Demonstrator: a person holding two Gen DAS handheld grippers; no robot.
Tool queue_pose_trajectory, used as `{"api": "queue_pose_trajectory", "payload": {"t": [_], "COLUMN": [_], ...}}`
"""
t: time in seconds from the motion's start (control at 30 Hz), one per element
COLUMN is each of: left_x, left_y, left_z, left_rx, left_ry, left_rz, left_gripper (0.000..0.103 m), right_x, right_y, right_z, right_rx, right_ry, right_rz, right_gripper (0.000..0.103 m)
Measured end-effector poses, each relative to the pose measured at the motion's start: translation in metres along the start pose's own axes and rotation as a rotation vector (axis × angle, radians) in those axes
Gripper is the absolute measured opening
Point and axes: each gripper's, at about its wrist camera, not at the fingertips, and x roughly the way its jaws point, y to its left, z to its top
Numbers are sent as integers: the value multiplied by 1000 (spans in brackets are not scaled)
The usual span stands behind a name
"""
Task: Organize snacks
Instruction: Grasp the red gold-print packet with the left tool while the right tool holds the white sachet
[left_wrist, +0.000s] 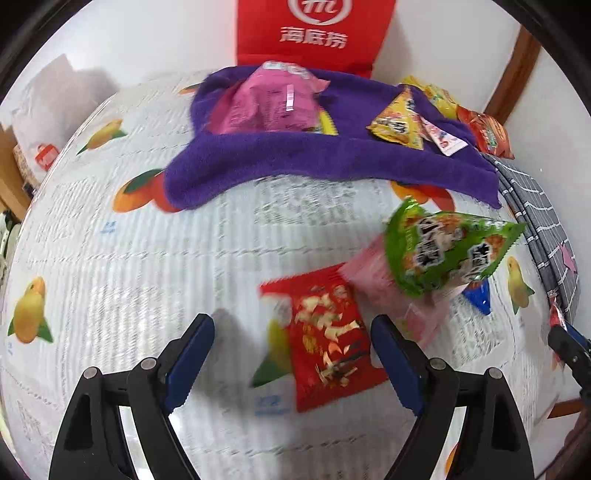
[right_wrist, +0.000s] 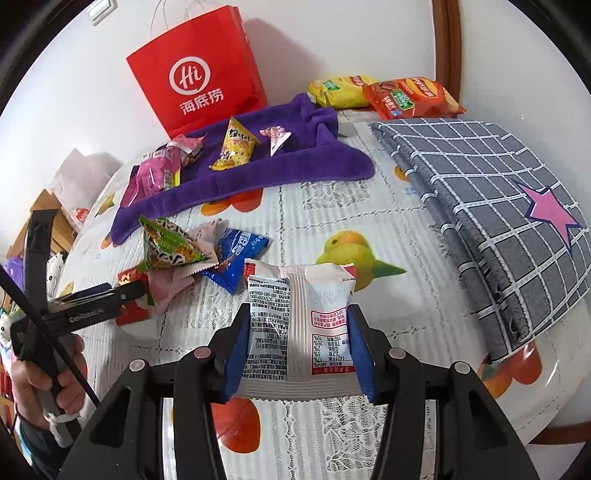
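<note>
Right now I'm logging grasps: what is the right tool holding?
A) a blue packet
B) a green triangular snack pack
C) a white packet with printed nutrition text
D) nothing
C: the right tool is closed on the white packet, whose printed back faces the camera; the green pack and blue packet lie on the table.
</note>
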Motion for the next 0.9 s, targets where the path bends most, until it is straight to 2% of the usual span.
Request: {"api": "queue_pose_trajectory", "payload": {"t": [0.17, 0.3, 0.37, 0.43, 0.47, 0.5, 0.53, 0.57, 0.6, 0.73, 0.9], "left_x": [-5, -2, 3, 2, 1, 0, -2, -4, -5, -9, -24], "left_y": [17, 9, 0, -3, -4, -5, -6, -7, -7, 0, 13], "left_z": [-7, -9, -9, -10, -11, -12, -14, -14, -14, -9, 1], "left_rx": [11, 72, 121, 135, 145, 156, 167, 176, 183, 151, 104], "left_ry": [9, -1, -10, -35, -53, -66, -76, -80, -78, -48, -69], "left_rz": [11, 27, 72, 64, 60, 58, 52, 46, 43, -3, -13], "left_gripper": [85, 85, 85, 83, 76, 64, 58, 44, 39, 37, 37], "right_x": [10, 18, 20, 19, 19, 19, 19, 19, 19, 17, 5], "right_y": [4, 8, 10, 10, 10, 10, 9, 9, 8, 8, 12], "right_z": [-2, -2, -2, -3, -3, -3, -3, -2, -1, 4, 21], "right_rx": [4, 1, -5, -10, -11, -13, -13, -13, -11, -2, -10], "right_ry": [14, 26, 30, 30, 30, 30, 31, 32, 33, 28, -2], "right_rz": [20, 32, 30, 28, 26, 21, 17, 15, 13, 16, 19], "right_gripper": [50, 50, 50, 50, 50, 50, 50, 50, 50, 50, 50]}}
